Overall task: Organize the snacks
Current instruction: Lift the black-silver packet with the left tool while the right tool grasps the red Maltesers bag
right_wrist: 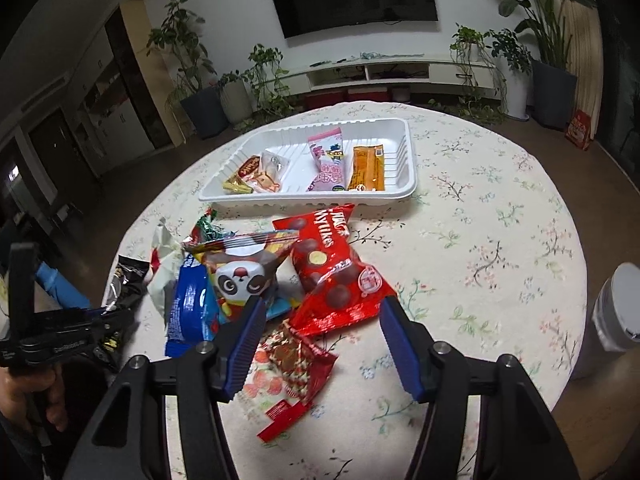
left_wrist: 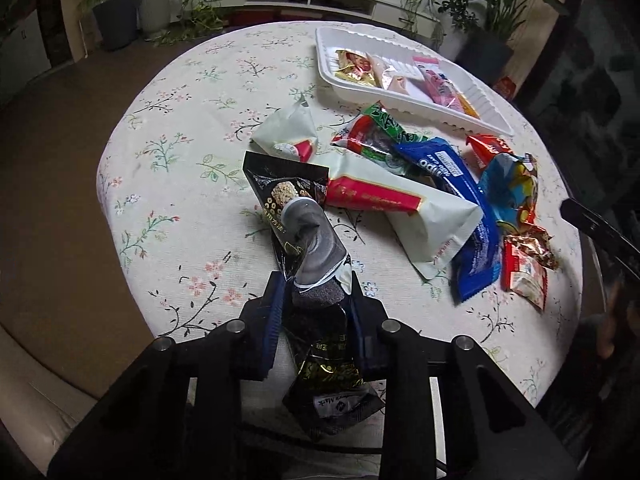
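The left tool (left_wrist: pixel 316 292) is clamped on a black snack packet (left_wrist: pixel 296 216), gripping it near the middle of its length so that the printed top end stands out ahead of the fingers and the tail hangs back under them; the packet looks lifted off the desk (left_wrist: pixel 180 160) near its near edge. The right tool (right_wrist: pixel 320 336) hangs with its fingers spread wide and nothing between them, above a small red-patterned wrapper (right_wrist: pixel 292 364) and just short of the red chocolate-ball bag (right_wrist: pixel 336 276). The white tray (right_wrist: pixel 408 152) sits toward the far edge of the desk and already holds several packets, with bare floor left in its middle. The step in hand appears to be carrying the black packet to that tray. To do it well, the left tool should probably keep its squeeze steady, since the foil is slippery and the bag is long and floppy, lift high enough to clear the heap of loose snacks (left_wrist: pixel 440 184) between it and the tray, and lay the packet flat in the free middle space rather than across the others.
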Action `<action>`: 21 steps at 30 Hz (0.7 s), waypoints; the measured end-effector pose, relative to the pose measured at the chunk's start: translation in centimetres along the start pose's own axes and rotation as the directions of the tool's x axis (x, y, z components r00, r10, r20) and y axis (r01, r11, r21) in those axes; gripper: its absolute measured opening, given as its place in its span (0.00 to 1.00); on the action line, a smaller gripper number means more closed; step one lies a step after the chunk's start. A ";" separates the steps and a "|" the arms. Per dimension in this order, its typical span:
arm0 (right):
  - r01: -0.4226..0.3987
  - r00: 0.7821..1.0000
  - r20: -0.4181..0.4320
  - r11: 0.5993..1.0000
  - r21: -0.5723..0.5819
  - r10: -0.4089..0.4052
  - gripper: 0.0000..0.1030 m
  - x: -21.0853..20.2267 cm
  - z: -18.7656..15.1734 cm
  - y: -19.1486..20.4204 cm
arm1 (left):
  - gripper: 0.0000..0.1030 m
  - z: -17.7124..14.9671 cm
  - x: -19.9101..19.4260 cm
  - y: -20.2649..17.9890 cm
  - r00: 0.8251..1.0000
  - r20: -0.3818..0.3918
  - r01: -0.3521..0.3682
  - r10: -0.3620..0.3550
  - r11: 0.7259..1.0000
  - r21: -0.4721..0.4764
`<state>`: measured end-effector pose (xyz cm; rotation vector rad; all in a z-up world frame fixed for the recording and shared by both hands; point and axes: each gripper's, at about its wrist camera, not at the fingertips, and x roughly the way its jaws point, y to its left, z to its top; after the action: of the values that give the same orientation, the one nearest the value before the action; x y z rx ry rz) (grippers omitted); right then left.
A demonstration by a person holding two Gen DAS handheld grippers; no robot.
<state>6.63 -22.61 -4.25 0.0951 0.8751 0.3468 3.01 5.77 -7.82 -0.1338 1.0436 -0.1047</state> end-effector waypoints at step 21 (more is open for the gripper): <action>0.030 0.987 -0.148 0.985 -0.170 -0.056 0.46 7.3 2.6 0.4 | 0.26 0.2 0.9 -1.0 0.999 0.022 0.025 -0.026 0.997 0.069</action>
<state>12.81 -19.60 -7.88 -0.1076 0.9937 0.3893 3.58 4.63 -8.32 -0.0856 1.0143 -0.1617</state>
